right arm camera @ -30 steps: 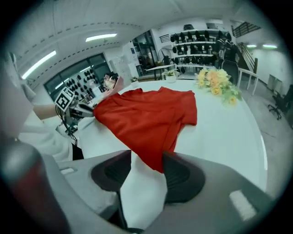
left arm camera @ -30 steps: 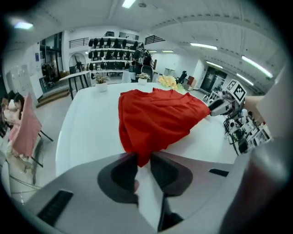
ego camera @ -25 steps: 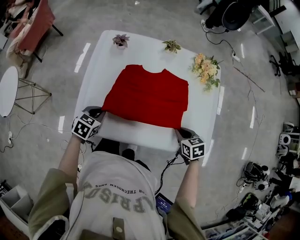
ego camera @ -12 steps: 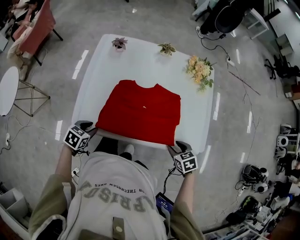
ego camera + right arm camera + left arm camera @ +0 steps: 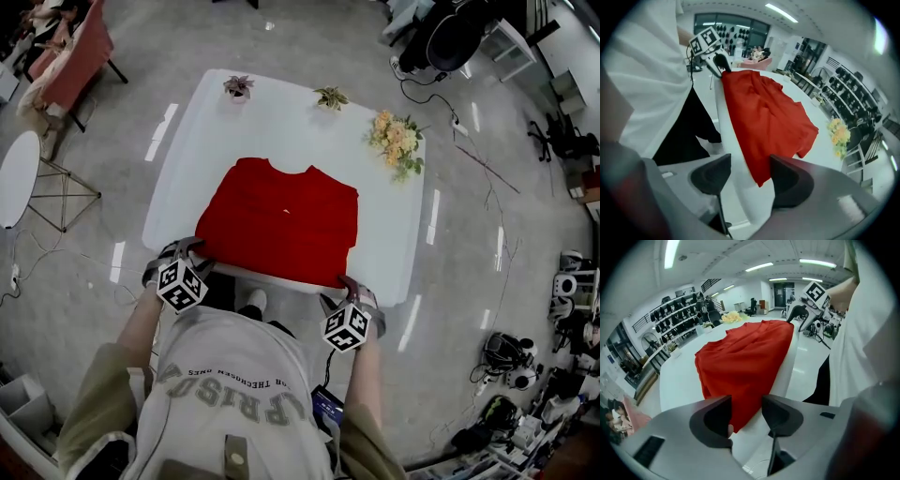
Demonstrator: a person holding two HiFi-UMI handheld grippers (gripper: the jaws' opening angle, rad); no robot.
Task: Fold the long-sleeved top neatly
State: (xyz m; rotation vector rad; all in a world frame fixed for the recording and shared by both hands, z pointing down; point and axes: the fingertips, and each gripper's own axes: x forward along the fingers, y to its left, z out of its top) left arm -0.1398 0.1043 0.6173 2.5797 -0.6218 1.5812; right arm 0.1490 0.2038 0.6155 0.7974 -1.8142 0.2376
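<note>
The red long-sleeved top (image 5: 281,220) lies folded into a rough square on the white table (image 5: 281,112), its near hem at the table's near edge. My left gripper (image 5: 187,251) is at the near left corner of the top and my right gripper (image 5: 349,289) at the near right corner. Both sets of jaws have just been opening. In the left gripper view the open left gripper (image 5: 746,416) frames the corner of the top (image 5: 745,357), and the pads do not press on it. The right gripper (image 5: 750,178) likewise stands open around the other corner of the top (image 5: 764,117).
Two small potted plants (image 5: 239,84) (image 5: 330,96) and a bunch of flowers (image 5: 396,141) stand along the table's far side. A round side table (image 5: 14,178) and a draped chair (image 5: 70,61) are at the left. Cables and equipment litter the floor at the right.
The top has slid toward the near edge of the table, drawn by its near corners. Both grippers have since rolled and their jaws have come apart off the cloth.
</note>
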